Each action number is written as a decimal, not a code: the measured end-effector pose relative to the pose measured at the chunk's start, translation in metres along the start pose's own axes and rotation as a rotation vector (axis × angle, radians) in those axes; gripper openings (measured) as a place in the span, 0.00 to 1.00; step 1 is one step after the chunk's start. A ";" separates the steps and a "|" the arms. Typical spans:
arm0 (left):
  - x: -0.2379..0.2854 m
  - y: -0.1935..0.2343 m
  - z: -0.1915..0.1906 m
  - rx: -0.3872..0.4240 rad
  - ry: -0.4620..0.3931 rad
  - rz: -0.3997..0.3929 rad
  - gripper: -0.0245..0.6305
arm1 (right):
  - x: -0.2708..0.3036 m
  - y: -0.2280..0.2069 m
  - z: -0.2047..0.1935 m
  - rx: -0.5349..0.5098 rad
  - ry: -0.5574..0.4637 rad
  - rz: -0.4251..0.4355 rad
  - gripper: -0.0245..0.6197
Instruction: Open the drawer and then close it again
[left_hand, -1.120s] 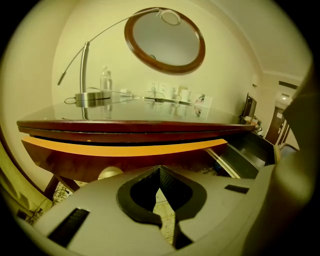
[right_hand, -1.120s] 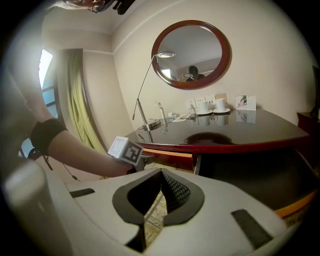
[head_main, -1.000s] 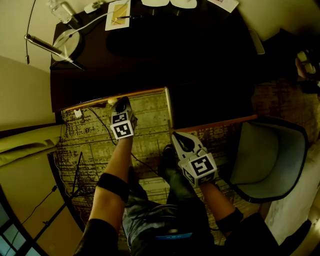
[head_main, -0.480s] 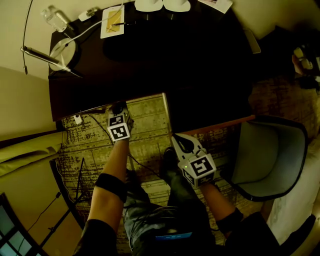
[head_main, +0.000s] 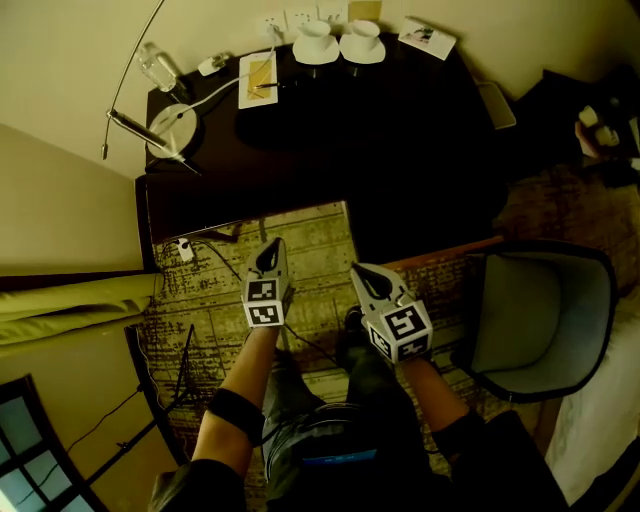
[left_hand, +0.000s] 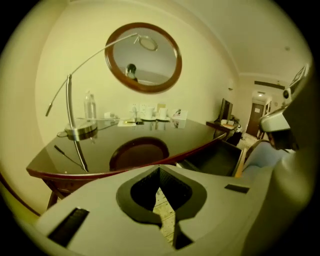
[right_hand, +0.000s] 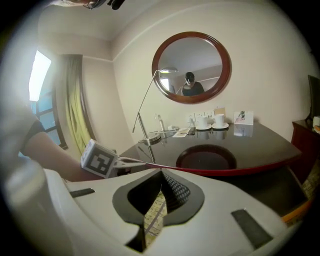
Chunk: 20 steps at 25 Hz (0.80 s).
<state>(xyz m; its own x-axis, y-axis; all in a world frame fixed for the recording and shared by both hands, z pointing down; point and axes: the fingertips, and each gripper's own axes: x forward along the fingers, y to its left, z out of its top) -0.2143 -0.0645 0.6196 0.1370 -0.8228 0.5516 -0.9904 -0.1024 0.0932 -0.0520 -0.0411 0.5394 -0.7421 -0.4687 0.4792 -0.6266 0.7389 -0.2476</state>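
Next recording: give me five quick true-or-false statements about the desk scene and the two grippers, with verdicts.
1. The left gripper and the right gripper both have their fingers closed on nothing. True.
2. The left gripper grips the desk lamp. False: it hangs free in front of the desk, over the carpet.
3. Two cups on saucers stand at the desk's far edge, by the wall. True.
4. The mirror on the wall is square. False: it is oval, in a wooden frame.
5. The chair stands on the person's left. False: it is on the right.
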 end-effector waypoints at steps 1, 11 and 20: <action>-0.017 -0.005 0.012 0.002 -0.017 -0.008 0.04 | -0.006 0.003 0.008 -0.005 -0.008 -0.005 0.04; -0.162 -0.014 0.089 0.002 -0.164 -0.027 0.04 | -0.043 0.046 0.072 -0.022 -0.086 -0.035 0.04; -0.238 0.004 0.095 0.024 -0.198 -0.012 0.04 | -0.064 0.068 0.085 -0.054 -0.104 -0.075 0.04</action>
<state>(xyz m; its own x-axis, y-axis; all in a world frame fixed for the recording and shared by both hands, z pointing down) -0.2529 0.0780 0.4098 0.1444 -0.9152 0.3762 -0.9892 -0.1241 0.0778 -0.0671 -0.0020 0.4206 -0.7160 -0.5691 0.4044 -0.6697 0.7234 -0.1678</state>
